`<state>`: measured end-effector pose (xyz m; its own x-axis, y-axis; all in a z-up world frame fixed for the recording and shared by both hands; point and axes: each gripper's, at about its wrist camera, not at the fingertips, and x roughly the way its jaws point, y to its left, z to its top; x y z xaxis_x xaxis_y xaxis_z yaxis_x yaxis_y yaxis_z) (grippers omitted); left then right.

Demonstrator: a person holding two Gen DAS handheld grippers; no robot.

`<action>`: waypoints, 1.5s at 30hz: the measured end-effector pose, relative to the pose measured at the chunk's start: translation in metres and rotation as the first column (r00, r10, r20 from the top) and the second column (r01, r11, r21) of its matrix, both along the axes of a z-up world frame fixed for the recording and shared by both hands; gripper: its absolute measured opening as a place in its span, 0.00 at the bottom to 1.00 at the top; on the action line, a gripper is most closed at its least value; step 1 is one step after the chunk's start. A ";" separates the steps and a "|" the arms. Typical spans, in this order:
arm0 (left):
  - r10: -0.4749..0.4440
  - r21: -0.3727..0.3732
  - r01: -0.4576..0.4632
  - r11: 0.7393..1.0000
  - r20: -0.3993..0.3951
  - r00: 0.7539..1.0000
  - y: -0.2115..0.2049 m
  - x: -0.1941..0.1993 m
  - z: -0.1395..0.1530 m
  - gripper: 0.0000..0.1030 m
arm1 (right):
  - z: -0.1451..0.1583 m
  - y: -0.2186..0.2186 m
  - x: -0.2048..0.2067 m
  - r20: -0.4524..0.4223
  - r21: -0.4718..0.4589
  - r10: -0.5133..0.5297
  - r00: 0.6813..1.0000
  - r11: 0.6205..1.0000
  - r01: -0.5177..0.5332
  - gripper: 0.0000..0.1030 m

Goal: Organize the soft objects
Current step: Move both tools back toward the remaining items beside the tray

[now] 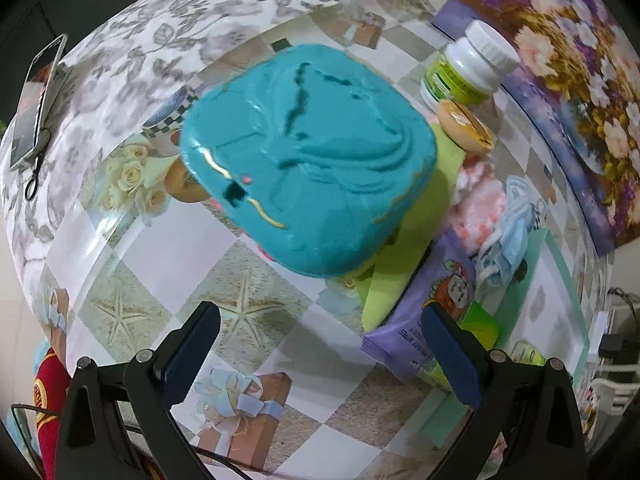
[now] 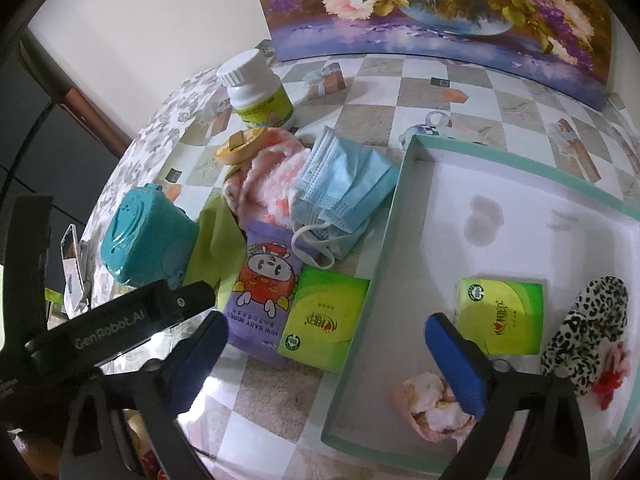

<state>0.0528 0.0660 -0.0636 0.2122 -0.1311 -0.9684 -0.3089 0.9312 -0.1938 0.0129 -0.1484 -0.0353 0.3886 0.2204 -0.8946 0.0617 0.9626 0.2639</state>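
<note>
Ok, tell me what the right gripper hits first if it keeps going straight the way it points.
Probably the near edge of the green tissue pack lying outside the box; the open right gripper straddles the box's wall, so depth is uncertain.

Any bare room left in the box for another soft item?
Yes: the box floor is bare at the far end, beyond the green tissue pack. Near end is crowded: tissue pack, leopard scrunchie, pink cloth.

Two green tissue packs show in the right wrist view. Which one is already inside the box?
The green tissue pack lying on the box's white floor, beside the leopard-print item. The other pack lies outside, against the purple wipes.
</note>
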 end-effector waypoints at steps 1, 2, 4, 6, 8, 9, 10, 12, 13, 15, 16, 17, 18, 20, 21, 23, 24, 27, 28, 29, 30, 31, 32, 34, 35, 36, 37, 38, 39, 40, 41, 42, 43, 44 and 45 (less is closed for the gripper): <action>0.011 0.000 -0.011 1.000 -0.001 1.000 0.003 0.000 0.000 0.97 | 0.000 0.000 0.001 0.005 0.013 0.001 1.000 1.000 -0.001 0.91; 0.025 0.000 -0.025 1.000 -0.004 1.000 0.006 0.000 -0.001 0.97 | 0.000 0.000 0.001 0.008 0.023 0.004 1.000 1.000 -0.004 0.89; 0.055 0.001 -0.055 0.998 -0.015 0.998 0.012 0.000 -0.003 0.97 | 0.002 0.002 0.001 0.019 0.040 0.019 1.000 0.999 -0.019 0.86; 0.077 -0.005 -0.077 0.997 -0.023 0.997 0.017 -0.001 -0.004 0.97 | 0.004 0.005 0.000 0.033 0.050 0.037 0.999 0.998 -0.038 0.85; 0.094 -0.006 -0.095 0.996 -0.025 0.995 0.021 -0.003 -0.003 0.97 | 0.006 0.011 0.000 0.044 0.060 0.065 0.997 0.996 -0.068 0.85; 0.102 -0.005 -0.102 0.995 -0.023 0.995 0.023 -0.003 -0.002 0.97 | 0.006 0.013 -0.001 0.047 0.065 0.077 0.996 0.995 -0.080 0.85; 0.105 -0.006 -0.106 0.994 -0.022 0.994 0.026 -0.005 -0.002 0.97 | 0.007 0.016 -0.002 0.051 0.069 0.090 0.995 0.993 -0.094 0.85; 0.115 -0.011 -0.116 0.993 -0.023 0.993 0.031 -0.006 -0.001 0.97 | 0.006 0.022 -0.002 0.050 0.077 0.116 0.992 0.990 -0.120 0.84; 0.119 -0.014 -0.119 0.993 -0.024 0.993 0.034 -0.006 -0.001 0.97 | 0.005 0.024 -0.002 0.047 0.084 0.125 0.991 0.988 -0.129 0.84; 0.126 -0.019 -0.126 0.992 -0.029 0.992 0.037 -0.007 -0.002 0.97 | 0.003 0.026 -0.002 0.041 0.102 0.136 0.990 0.985 -0.139 0.84; 0.129 -0.021 -0.129 0.991 -0.032 0.991 0.039 -0.008 -0.002 0.97 | 0.002 0.027 -0.002 0.037 0.112 0.140 0.989 0.983 -0.144 0.84; 0.130 -0.021 -0.131 0.991 -0.033 0.991 0.040 -0.008 -0.003 0.97 | 0.000 0.028 -0.002 0.030 0.121 0.147 0.989 0.981 -0.149 0.84; 0.130 -0.022 -0.131 0.991 -0.035 0.991 0.041 -0.009 -0.003 0.97 | -0.002 0.028 -0.002 0.024 0.123 0.150 0.988 0.981 -0.152 0.84; 0.127 -0.023 -0.128 0.992 -0.038 0.991 0.045 -0.012 -0.005 0.97 | -0.006 0.030 -0.002 0.010 0.115 0.155 0.988 0.981 -0.155 0.84; 0.125 -0.024 -0.126 0.992 -0.040 0.991 0.045 -0.013 -0.006 0.97 | -0.008 0.030 -0.002 0.003 0.113 0.155 0.988 0.981 -0.154 0.84; 0.124 -0.027 -0.125 0.992 -0.043 0.991 0.045 -0.015 -0.009 0.97 | -0.012 0.029 -0.001 -0.013 0.112 0.149 0.989 0.983 -0.147 0.84; 0.123 -0.030 -0.124 0.992 -0.045 0.991 0.045 -0.016 -0.010 0.97 | -0.014 0.028 -0.001 -0.020 0.112 0.146 0.989 0.983 -0.143 0.84; 0.120 -0.040 -0.122 0.992 -0.052 0.991 0.039 -0.013 -0.015 0.97 | -0.016 0.026 -0.001 -0.026 0.118 0.144 0.989 0.983 -0.140 0.82; 0.119 -0.043 -0.121 0.992 -0.056 0.991 0.037 -0.011 -0.016 0.97 | -0.016 0.027 -0.001 -0.028 0.117 0.144 0.989 0.983 -0.140 0.82; 0.116 -0.044 -0.119 0.992 -0.058 0.992 0.035 -0.011 -0.018 0.97 | -0.016 0.027 -0.001 -0.028 0.112 0.146 0.989 0.983 -0.142 0.82; 0.112 -0.045 -0.115 0.992 -0.061 0.992 0.035 -0.011 -0.019 0.97 | -0.016 0.027 -0.001 -0.029 0.107 0.147 0.989 0.984 -0.143 0.82; 0.108 -0.047 -0.111 0.993 -0.062 0.992 0.034 -0.011 -0.020 0.97 | -0.017 0.028 0.000 -0.031 0.100 0.146 0.989 0.985 -0.142 0.82; 0.103 -0.048 -0.106 0.993 -0.063 0.993 0.032 -0.011 -0.021 0.97 | -0.017 0.027 0.000 -0.035 0.088 0.141 0.989 0.987 -0.138 0.82; 0.089 -0.048 -0.092 0.995 -0.063 0.994 0.028 -0.010 -0.022 0.97 | -0.018 0.025 0.001 -0.042 0.073 0.129 0.991 0.989 -0.126 0.82; 0.080 -0.047 -0.083 0.995 -0.062 0.995 0.025 -0.009 -0.022 0.97 | -0.018 0.023 0.001 -0.045 0.069 0.118 0.992 0.991 -0.115 0.82; 0.070 -0.047 -0.073 0.996 -0.060 0.996 0.023 -0.009 -0.022 0.97 | -0.019 0.021 0.002 -0.049 0.067 0.108 0.993 0.992 -0.105 0.82; 0.061 -0.047 -0.064 0.997 -0.059 0.996 0.021 -0.009 -0.022 0.97 | -0.019 0.018 0.002 -0.053 0.066 0.097 0.994 0.993 -0.094 0.82; 0.052 -0.047 -0.055 0.997 -0.057 0.997 0.018 -0.008 -0.022 0.97 | -0.020 0.014 0.002 -0.058 0.063 0.083 0.995 0.995 -0.079 0.82; 0.047 -0.045 -0.050 0.998 -0.057 0.997 0.016 -0.008 -0.022 0.97 | -0.020 0.012 0.003 -0.061 0.060 0.072 0.996 0.996 -0.069 0.82; 0.042 -0.044 -0.044 0.998 -0.055 0.998 0.013 -0.007 -0.021 0.97 | -0.021 0.010 0.003 -0.066 0.051 0.059 0.996 0.997 -0.055 0.80; 0.036 -0.045 -0.038 0.998 -0.052 0.998 0.011 -0.007 -0.021 0.97 | -0.021 0.009 0.004 -0.069 0.042 0.050 0.996 0.998 -0.048 0.76; 0.028 -0.049 -0.031 0.998 -0.049 0.998 0.007 -0.006 -0.020 0.97 | -0.022 0.008 0.004 -0.072 0.032 0.044 0.996 0.999 -0.042 0.73; 0.019 -0.055 -0.022 0.998 -0.046 0.999 0.004 -0.006 -0.018 0.97 | -0.022 0.008 0.004 -0.076 0.020 0.038 0.996 0.999 -0.036 0.69; 0.009 -0.062 -0.012 0.998 -0.040 0.999 0.000 -0.005 -0.017 0.97 | -0.023 0.009 0.005 -0.075 0.002 0.033 0.997 0.999 -0.033 0.67; -0.005 -0.068 0.002 0.998 -0.034 0.999 -0.004 -0.004 -0.017 0.97 | -0.023 0.009 0.005 -0.073 -0.009 0.030 0.997 0.999 -0.031 0.66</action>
